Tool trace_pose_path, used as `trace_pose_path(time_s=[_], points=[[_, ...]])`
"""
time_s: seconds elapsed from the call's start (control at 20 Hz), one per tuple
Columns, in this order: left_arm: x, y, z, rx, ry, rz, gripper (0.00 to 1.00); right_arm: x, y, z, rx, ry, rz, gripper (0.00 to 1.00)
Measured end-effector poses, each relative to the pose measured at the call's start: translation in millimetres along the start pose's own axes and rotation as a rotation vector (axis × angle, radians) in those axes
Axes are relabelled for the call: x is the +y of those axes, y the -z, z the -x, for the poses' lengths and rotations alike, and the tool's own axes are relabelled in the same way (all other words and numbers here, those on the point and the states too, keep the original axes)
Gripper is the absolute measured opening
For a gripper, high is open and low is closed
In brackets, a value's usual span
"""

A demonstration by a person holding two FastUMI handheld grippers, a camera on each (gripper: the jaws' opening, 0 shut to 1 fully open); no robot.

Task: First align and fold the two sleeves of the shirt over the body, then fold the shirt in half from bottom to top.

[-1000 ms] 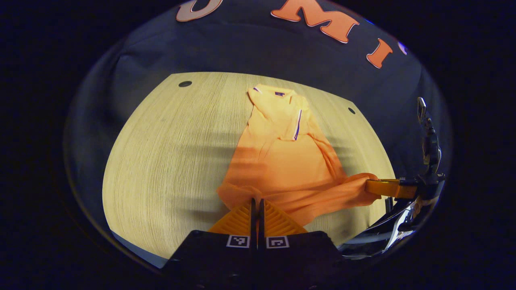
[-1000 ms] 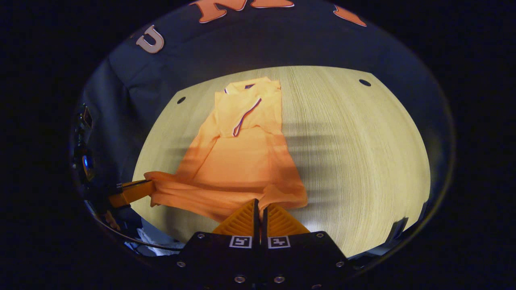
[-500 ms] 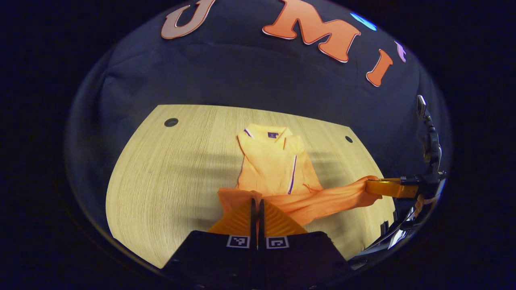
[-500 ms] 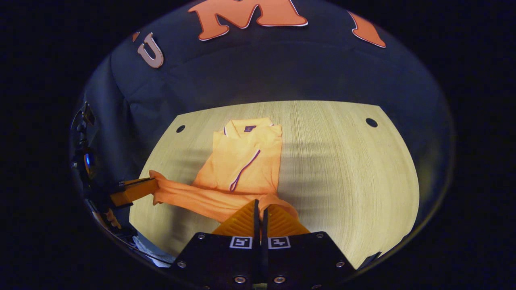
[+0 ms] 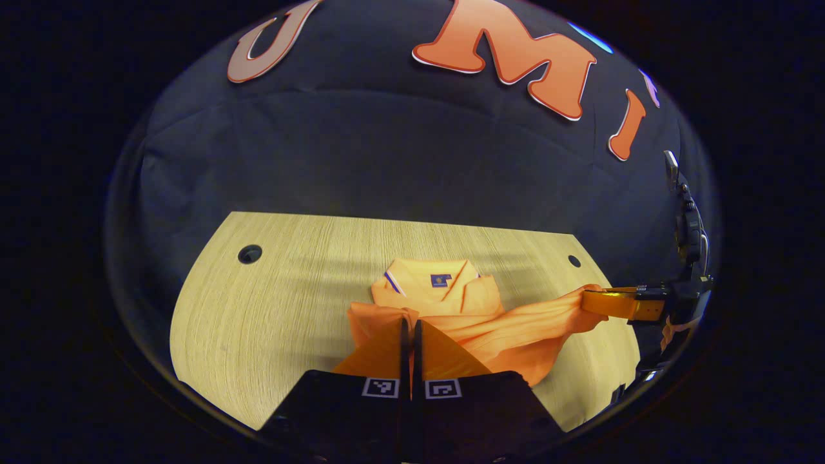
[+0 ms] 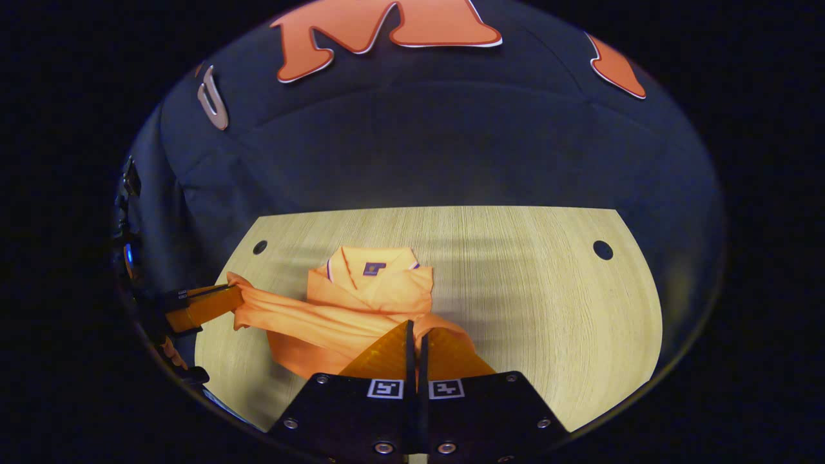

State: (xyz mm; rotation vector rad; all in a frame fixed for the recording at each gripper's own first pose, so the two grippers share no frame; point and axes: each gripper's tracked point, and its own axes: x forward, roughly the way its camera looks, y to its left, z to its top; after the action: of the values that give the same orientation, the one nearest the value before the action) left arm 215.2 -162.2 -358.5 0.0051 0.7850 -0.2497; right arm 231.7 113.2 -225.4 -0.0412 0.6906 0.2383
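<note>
Left gripper [image 5: 408, 322], right gripper [image 6: 416, 325]: both clamped tight on hem corners of orange polo shirt [image 6: 361, 309]. Hem stretched sideways between them; collar [image 6: 370, 263] dead ahead at 12 o'clock on pale wood table [image 6: 548, 290].

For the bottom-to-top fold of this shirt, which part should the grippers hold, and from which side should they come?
The bottom hem, one corner per gripper, approached from the near edge of the table. The shirt lies with its collar at the far end, so the hem is nearest. Here the left gripper and right gripper each pinch a hem corner, fingers closed on cloth, which seems a sound grip.
</note>
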Motion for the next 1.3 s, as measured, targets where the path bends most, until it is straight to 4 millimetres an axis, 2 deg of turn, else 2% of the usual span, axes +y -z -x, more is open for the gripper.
trace_pose_path(time_s=[0.2, 0.35, 0.45, 0.55, 0.6, 0.65, 0.7, 0.75, 0.8, 0.85, 0.9, 1.05, 1.3], points=[[7, -14, -48, 0.018, -0.019, -0.008, 0.0, -14, -22, -47, -0.004, 0.009, -0.03, 0.0], [8, -16, -82, 0.024, -0.027, -0.037, 0.0, -25, -26, -85, -0.001, 0.04, -0.005, 0.0], [13, -13, -99, 0.026, -0.054, -0.053, 0.01, -23, -26, -108, -0.014, 0.03, 0.013, 0.02], [19, -3, -106, 0.064, -0.078, -0.052, 0.01, -24, -21, -110, -0.008, 0.024, 0.031, 0.02], [25, -1, -110, 0.073, -0.099, -0.051, 0.05, -26, -22, -108, -0.011, 0.013, 0.044, 0.07], [33, -3, -113, 0.063, -0.122, -0.044, 0.15, -28, -24, -108, -0.014, 0.013, 0.047, 0.12], [38, -2, -114, 0.048, -0.12, -0.027, 0.18, -31, -27, -108, -0.03, 0.02, 0.043, 0.37], [42, -4, -113, 0.04, -0.122, -0.014, 0.39, -32, -33, -105, -0.049, 0.026, 0.032, 0.61], [46, -4, -112, 0.032, -0.131, -0.004, 0.59, -32, -39, -101, -0.072, 0.021, 0.019, 0.75], [49, -12, -113, 0.02, -0.14, 0.011, 0.8, -31, -45, -95, -0.1, 0.017, 0.003, 0.9], [49, -11, -100, 0.004, -0.146, 0.025, 1.0, -29, -52, -88, -0.133, 0.012, -0.012, 1.0], [53, -31, -66, -0.059, -0.164, 0.028, 0.99, -31, -67, -53, -0.215, 0.006, -0.037, 0.99], [43, -70, 8, -0.174, -0.156, -0.013, 0.98, -31, -76, 17, -0.312, 0.051, -0.016, 0.99]])
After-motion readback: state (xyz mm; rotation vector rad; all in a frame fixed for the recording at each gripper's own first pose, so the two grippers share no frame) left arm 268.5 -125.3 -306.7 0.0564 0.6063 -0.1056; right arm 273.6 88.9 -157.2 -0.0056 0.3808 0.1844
